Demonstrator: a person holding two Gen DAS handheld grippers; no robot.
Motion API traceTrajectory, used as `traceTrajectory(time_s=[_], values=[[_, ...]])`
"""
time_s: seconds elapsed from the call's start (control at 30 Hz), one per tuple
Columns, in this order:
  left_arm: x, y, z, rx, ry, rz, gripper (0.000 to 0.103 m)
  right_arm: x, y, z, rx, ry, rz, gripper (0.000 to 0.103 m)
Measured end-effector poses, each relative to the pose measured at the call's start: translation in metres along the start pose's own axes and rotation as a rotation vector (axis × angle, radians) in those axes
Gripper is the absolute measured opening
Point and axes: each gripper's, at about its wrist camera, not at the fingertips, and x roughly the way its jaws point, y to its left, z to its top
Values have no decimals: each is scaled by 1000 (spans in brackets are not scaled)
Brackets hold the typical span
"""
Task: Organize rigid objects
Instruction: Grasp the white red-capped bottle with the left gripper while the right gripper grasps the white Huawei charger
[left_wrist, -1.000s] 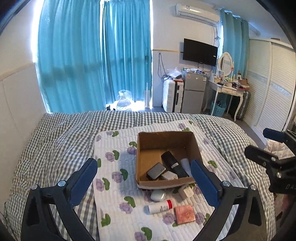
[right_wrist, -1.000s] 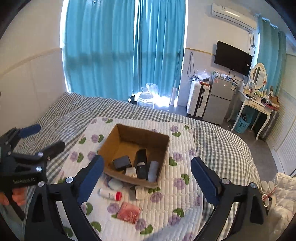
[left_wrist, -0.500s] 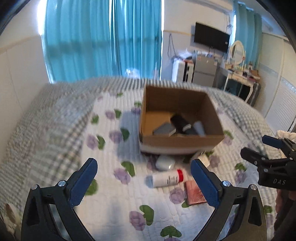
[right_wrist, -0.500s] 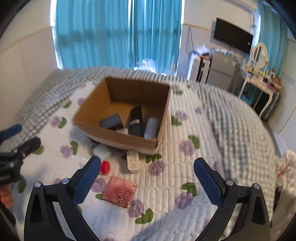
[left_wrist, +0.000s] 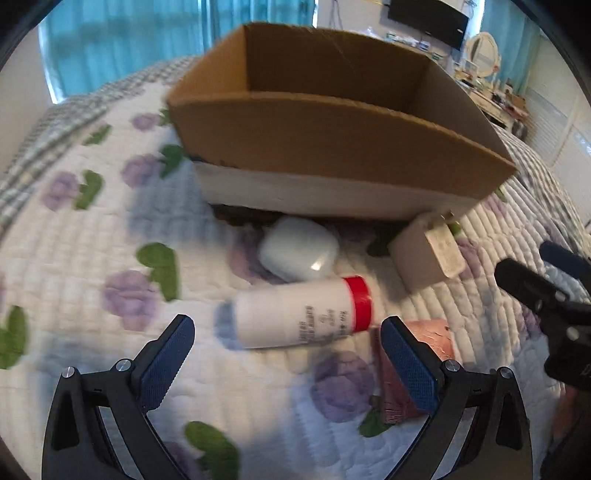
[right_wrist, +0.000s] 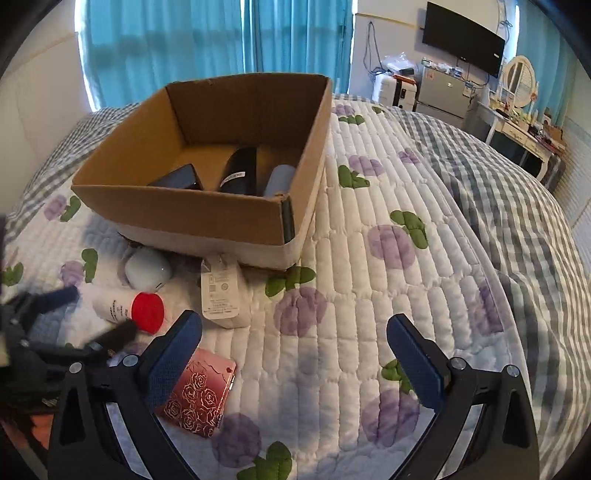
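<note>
Pick-up step: the left hand-held gripper (left_wrist: 284, 354), jaws wide, lines up on the white bottle (left_wrist: 295, 314) (red cap right) — next, close around it. The right hand-held gripper (right_wrist: 295, 350) hangs open, empty, near the box (right_wrist: 207, 218).

Left wrist cam sits low and close, facing the cardboard box (left_wrist: 332, 147) front wall with the white bottle (left_wrist: 299, 314) right ahead. Right wrist cam looks from higher and further right, down into the box. Both catch the bottle, the box and the quilt (right_wrist: 369, 258).
</note>
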Motion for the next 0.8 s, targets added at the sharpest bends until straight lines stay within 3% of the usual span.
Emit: traceTrajectory(time_s=[0.3, 0.33, 0.37, 0.4, 0.6, 0.8], values=[[14, -1, -8, -8, -16, 10, 100, 5, 2, -2, 0, 10, -12, 101], [13, 0, -9, -10, -21, 1, 97, 6, 2, -2, 1, 10, -11, 101], [11, 0, -10, -7, -25, -17, 83, 7, 2, -2, 2, 11, -10, 101], [10, -1, -11, -3, -21, -36, 80, 8, 3, -2, 3, 10, -9, 101], [-18, 2, -20, 6, -83, -40, 80, 9, 10, -3, -11, 3, 7, 101], [-44, 16, -17, 6, -163, 39, 80, 21, 26, 2, -55, 27, 36, 98]])
